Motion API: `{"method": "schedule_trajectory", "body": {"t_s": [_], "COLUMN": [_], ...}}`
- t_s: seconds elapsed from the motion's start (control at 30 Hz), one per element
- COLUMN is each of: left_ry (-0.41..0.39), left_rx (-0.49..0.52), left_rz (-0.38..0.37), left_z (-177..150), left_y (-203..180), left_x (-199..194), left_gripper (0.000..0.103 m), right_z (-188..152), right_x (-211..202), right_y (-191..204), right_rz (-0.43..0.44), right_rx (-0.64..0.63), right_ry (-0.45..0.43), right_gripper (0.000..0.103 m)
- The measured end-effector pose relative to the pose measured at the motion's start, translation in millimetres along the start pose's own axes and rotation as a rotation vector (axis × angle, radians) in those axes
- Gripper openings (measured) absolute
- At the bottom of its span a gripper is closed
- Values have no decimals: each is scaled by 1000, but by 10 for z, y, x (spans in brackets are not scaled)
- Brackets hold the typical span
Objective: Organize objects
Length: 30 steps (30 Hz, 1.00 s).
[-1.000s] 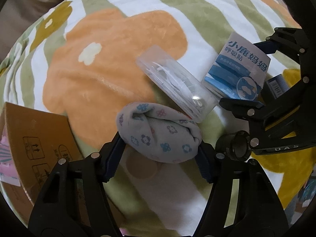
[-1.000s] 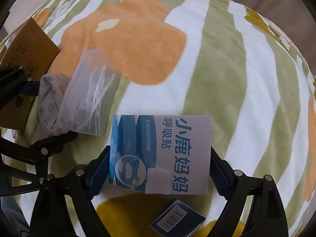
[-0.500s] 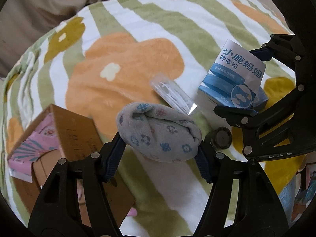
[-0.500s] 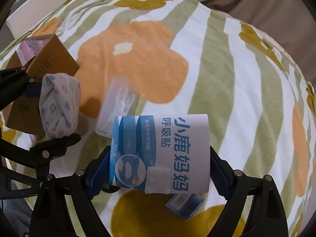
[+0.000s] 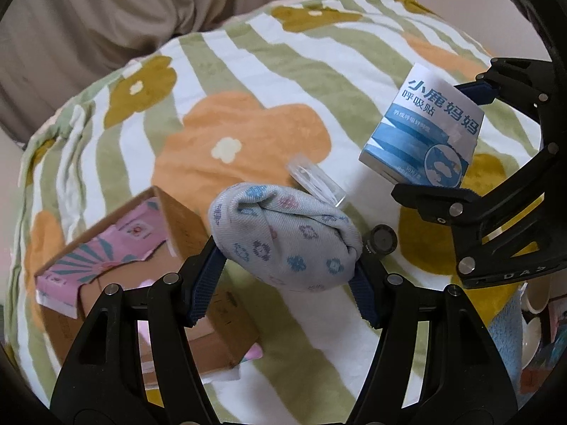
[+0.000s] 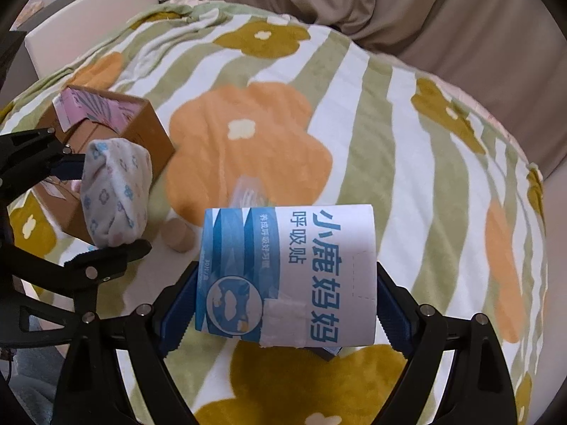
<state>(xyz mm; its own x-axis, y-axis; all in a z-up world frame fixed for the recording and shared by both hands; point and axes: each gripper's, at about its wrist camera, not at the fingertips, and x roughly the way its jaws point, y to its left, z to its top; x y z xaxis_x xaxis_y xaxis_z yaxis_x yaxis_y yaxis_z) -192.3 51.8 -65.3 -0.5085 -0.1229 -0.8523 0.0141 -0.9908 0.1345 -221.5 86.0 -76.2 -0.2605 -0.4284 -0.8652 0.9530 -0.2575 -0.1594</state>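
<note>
My left gripper (image 5: 287,276) is shut on a rolled floral sock (image 5: 283,237) and holds it above the blanket; the sock also shows in the right wrist view (image 6: 115,191). My right gripper (image 6: 285,304) is shut on a blue-and-white box with Chinese print (image 6: 287,276), also lifted; it shows in the left wrist view (image 5: 421,134). A brown cardboard box (image 5: 198,294) with pink packets inside lies below left of the sock and shows in the right wrist view (image 6: 141,131). A clear plastic case (image 5: 315,180) lies on the blanket between the grippers.
A flower-patterned striped blanket (image 6: 372,124) covers the bed. A small round black cap (image 5: 382,239) and a beige cylinder (image 6: 177,235) lie on it. A small barcode box is mostly hidden under the held box. Beige bedding (image 6: 443,17) is behind; a white panel (image 6: 88,17) stands far left.
Both grippers have risen away from the blanket with the sock and the blue box. The cardboard box has come more fully into view; the clear case looks smaller and farther.
</note>
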Motion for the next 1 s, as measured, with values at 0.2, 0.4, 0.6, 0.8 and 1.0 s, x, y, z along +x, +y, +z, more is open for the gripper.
{"method": "schedule_trajectory", "body": {"t_s": [0.2,0.4,0.6,0.8,1.0], "left_ry": [-39,-74,-103,-113,-99], "left_rx": [11,-16,-64,-129,-191], "left_rz": [51,89,117,134,155], "left_z": [-54,-138,-249,-429,-702], "left_y": [164,488,876,1330,1771], "left_x": [-297,-583,-821,-945,-931], "left_gripper": [62,62,62,62,62], "right_z": [195,425,665,901,1092], "right_x": [-306,-549,-680,-716,-640], "right_y": [183,467,807,1174,1509], "right_rz": [-22,-4,30,58,102], "right_rx": [-24,-42,-64,-104,-130], "right_ry": [-50,-97,-130,-148,-149], "right_gripper": [87,87,87,87,87]}}
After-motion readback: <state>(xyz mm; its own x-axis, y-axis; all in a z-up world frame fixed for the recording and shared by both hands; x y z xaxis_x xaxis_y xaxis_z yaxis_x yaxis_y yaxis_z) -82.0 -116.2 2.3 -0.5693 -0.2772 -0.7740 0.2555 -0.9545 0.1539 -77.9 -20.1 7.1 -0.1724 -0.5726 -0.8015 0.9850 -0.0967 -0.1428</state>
